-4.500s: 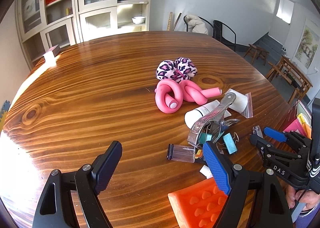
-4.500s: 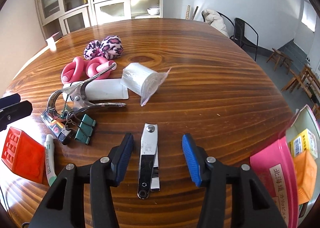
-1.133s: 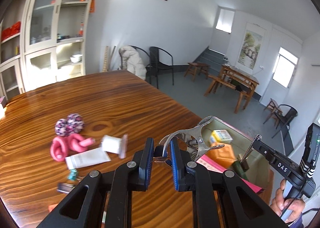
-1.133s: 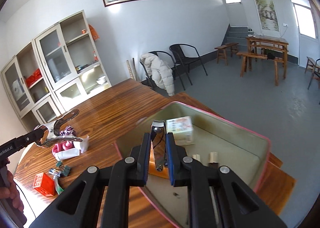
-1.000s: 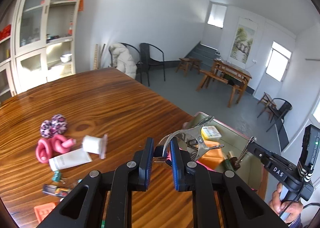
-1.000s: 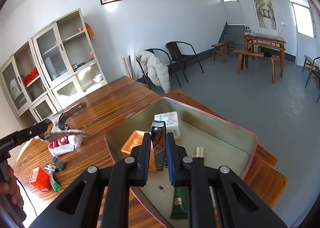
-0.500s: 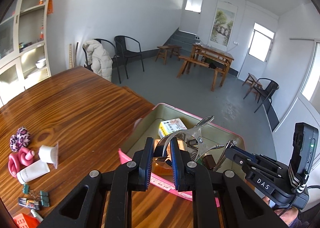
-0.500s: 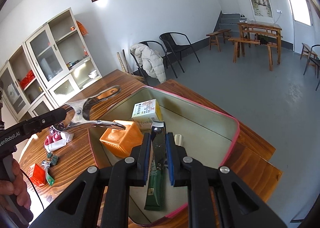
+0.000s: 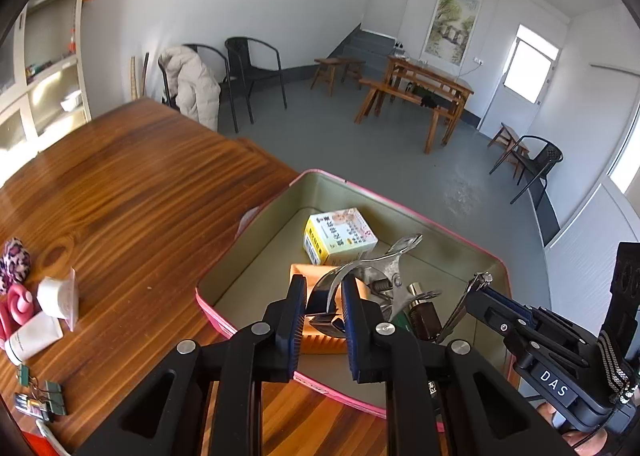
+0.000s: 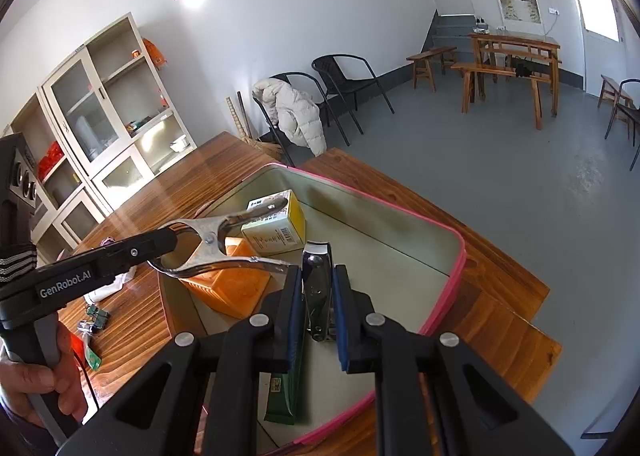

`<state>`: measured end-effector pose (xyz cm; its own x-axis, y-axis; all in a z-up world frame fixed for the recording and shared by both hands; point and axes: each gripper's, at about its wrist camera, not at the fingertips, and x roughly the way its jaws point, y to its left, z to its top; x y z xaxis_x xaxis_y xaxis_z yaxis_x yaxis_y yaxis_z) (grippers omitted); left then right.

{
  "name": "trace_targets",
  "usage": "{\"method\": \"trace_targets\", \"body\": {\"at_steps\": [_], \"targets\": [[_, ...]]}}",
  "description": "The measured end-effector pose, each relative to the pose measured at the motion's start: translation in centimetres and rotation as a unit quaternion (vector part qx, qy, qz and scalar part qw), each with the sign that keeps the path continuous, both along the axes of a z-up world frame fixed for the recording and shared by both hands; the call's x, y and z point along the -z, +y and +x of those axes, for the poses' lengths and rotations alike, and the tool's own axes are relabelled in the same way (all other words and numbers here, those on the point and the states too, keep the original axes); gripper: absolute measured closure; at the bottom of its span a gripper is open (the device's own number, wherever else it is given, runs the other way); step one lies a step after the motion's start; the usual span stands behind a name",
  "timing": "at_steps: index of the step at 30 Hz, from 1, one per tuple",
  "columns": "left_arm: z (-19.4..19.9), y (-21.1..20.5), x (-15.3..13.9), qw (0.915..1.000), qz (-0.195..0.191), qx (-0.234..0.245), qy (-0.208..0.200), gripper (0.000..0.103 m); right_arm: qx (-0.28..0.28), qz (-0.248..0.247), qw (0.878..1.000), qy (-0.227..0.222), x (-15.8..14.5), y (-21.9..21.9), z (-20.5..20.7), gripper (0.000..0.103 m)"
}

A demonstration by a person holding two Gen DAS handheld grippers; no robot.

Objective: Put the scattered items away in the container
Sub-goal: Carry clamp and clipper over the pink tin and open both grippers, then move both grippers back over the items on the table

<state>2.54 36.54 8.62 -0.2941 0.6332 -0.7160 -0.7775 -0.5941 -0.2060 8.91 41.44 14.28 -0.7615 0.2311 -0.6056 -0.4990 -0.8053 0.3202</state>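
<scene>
fingers [image 10: 295, 296] tight on nail clipper [image 10: 318, 288] (upright)

Between the blue pads of the left gripper [image 9: 323, 312] shines a silver metal spring clamp [image 9: 376, 268]. Beyond it sits the container [image 9: 256, 248], pink-rimmed with an olive-beige inside, holding a yellow-and-white printed box [image 9: 340, 234], an orange block [image 10: 232, 284] and a dark green tube [image 10: 286, 384]. The right gripper [image 10: 317, 296], black with blue pads, carries a chrome nail clipper [image 10: 318, 288]. Left of the left gripper, the table [image 9: 132, 192] is striped reddish-brown wood, with a leopard-spotted pink scrunchie [image 9: 14, 262].
</scene>
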Motion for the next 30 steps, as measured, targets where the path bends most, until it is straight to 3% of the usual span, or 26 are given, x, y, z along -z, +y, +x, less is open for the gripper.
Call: {"method": "trace_targets", "body": {"at_steps": [2, 3, 5, 10, 16, 22, 30], "targets": [[-0.4, -0.5, 0.1, 0.9999, 0.009, -0.011, -0.002, 0.012, 0.0, -0.006, 1.0, -0.002, 0.1, 0.2, -0.2, 0.086], [-0.4, -0.8, 0.0, 0.9997, 0.017, -0.019, 0.006, 0.008, 0.001, -0.008, 1.0, -0.002, 0.1, 0.3, -0.2, 0.086], [-0.3, -1.4, -0.3, 0.9992, 0.024, -0.023, 0.02, 0.008, 0.002, -0.01, 1.0, -0.001, 0.0, 0.5, -0.3, 0.081], [-0.6, -2.6, -0.4, 0.999, 0.027, -0.033, 0.016, 0.008, 0.017, -0.023, 1.0, 0.005, 0.0, 1.0, 0.0, 0.045], [-1.2, -4.6, -0.1, 0.9981, 0.03, -0.055, 0.003, 0.008, 0.026, -0.021, 0.999, 0.008, -0.3, 0.5, 0.2, 0.026], [-1.7, -7.1, -0.4, 0.9962, 0.036, -0.079, -0.002, 0.008, 0.019, -0.022, 1.0, 0.007, -0.6, -0.4, -0.3, 0.023], [-2.1, -11.6, -1.2, 0.9909, 0.025, -0.127, 0.034, 0.008, 0.003, -0.027, 0.999, 0.016, -1.0, -2.5, -1.3, 0.019]]}}
